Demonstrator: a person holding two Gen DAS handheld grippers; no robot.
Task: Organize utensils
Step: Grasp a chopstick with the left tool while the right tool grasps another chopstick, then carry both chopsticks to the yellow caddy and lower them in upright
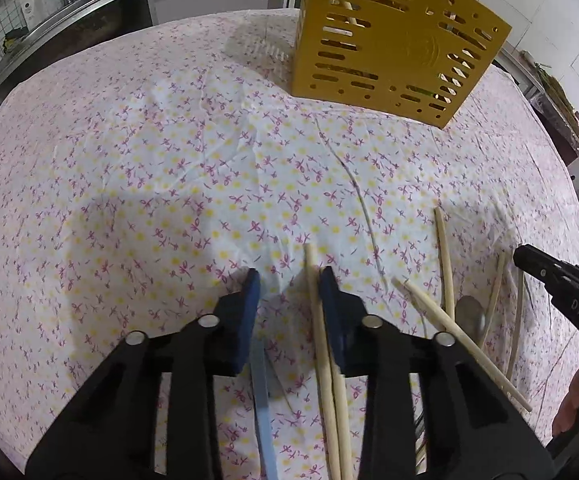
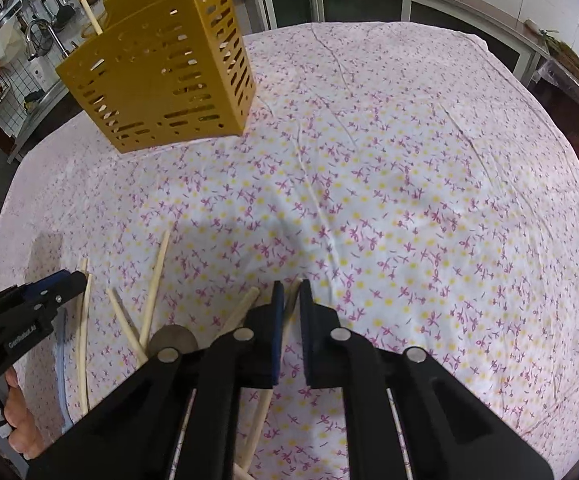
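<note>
Chopsticks (image 1: pixel 445 264) lie on the flowered cloth (image 1: pixel 129 184) near your grippers. Your left gripper (image 1: pixel 289 280) is wide, one stick between its fingers. Your right gripper (image 2: pixel 292 290) pinches a chopstick (image 2: pixel 289 312). The yellow holder (image 1: pixel 389 40) stands far back.

The middle of the tablecloth (image 2: pixel 409 208) is bare, so a gripper can pass there up to the far edge. The yellow slotted holder (image 2: pixel 161 72) stands near the far left corner of the table. Near the front edge, loose chopsticks (image 1: pixel 445 260) lie crossed, with the left gripper (image 1: pixel 289 280) just beside them.
</note>
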